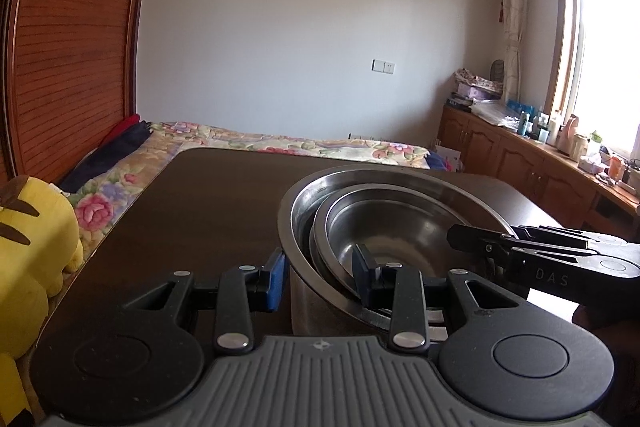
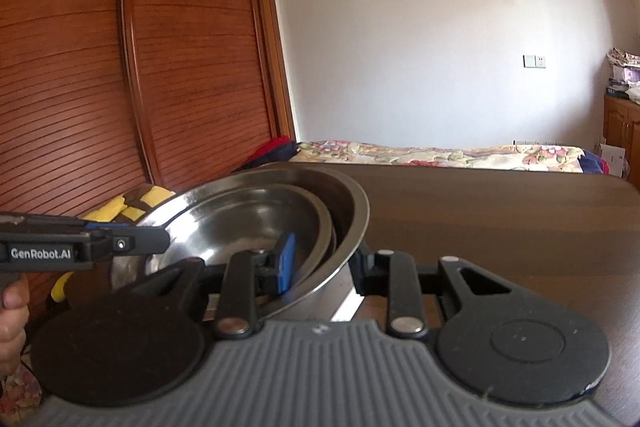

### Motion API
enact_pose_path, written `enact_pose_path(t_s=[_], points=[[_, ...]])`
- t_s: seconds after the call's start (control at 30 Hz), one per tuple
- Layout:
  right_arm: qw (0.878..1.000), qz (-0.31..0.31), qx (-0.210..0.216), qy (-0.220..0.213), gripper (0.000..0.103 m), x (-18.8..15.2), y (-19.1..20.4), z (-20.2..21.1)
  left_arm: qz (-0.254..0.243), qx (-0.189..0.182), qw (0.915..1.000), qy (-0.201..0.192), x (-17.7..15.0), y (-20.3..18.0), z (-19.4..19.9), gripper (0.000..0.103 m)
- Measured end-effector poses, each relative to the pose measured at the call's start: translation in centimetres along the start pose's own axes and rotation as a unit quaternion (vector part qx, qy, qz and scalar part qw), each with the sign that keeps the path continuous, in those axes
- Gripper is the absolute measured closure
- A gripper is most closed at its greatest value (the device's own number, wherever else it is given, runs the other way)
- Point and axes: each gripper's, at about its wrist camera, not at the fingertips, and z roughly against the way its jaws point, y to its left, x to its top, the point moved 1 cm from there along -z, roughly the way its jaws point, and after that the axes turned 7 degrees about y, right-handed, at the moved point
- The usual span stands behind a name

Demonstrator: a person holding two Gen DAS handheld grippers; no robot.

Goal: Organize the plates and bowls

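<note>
Both jaws straddle the wall of the large steel bowl (image 1: pixel 384 183) from opposite sides, and both stand apart rather than pinched. Your left gripper (image 1: pixel 320 277) has its blue-padded finger (image 1: pixel 276 277) outside the wall and its other finger inside, over the nested dishes; a gap shows at the outer pad, so no clamp there. Your right gripper (image 2: pixel 324 263) mirrors this: blue pad (image 2: pixel 286 263) inside, far finger outside the rim, jaws spread wider than the wall.

Large steel bowl sits upright on the dark wooden table (image 1: pixel 192 211), mouth facing up, near the table's near edge. Round, so no long axis to record. Nested inside it: a shallower steel dish (image 1: pixel 400 227), tilted, its near rim riding up against the bowl's wall. A further rim shows beneath it; count uncertain.

Your hand (image 2: pixel 12 323) shows at the left gripper's handle in the right wrist view.
</note>
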Motion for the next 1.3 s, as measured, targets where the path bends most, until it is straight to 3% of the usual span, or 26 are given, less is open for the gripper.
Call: enact_pose_path(t_s=[0.37, 0.67, 0.77, 0.9, 1.07, 1.13, 1.3], points=[[1.0, -0.008, 0.003, 0.01, 0.071, 0.0, 0.1, -0.3, -0.01, 0.004, 0.9999, 0.006, -0.3, -0.2, -0.6, 0.04], [1.0, 0.001, 0.003, 0.012, 0.061, 0.0, 1.0, -0.5, -0.018, 0.005, 0.9998, 0.01, -0.4, -0.7, -0.7, 0.033], [1.0, 0.006, 0.003, 0.014, 0.055, 0.1, 1.2, -0.5, -0.018, 0.005, 0.9998, 0.009, -0.3, -0.6, -0.6, 0.022], [0.999, 0.029, -0.017, 0.0, 0.033, 0.3, 1.9, 0.2, -0.018, 0.007, 0.9998, 0.007, -0.2, -0.4, -0.5, 0.013], [0.999, 0.038, -0.02, -0.003, 0.03, 1.0, 2.1, 1.0, -0.017, 0.008, 0.9998, 0.003, -0.1, -0.2, -0.3, 0.007], [0.999, 0.036, -0.027, -0.006, 0.023, 1.3, 2.1, 1.5, -0.019, 0.013, 0.9997, -0.005, 0.0, -0.3, 0.1, 0.0], [0.998, 0.037, -0.05, -0.009, 0.019, 1.5, 2.0, 2.5, -0.02, 0.02, 0.9994, -0.017, 0.6, -0.3, 0.9, 0.0]])
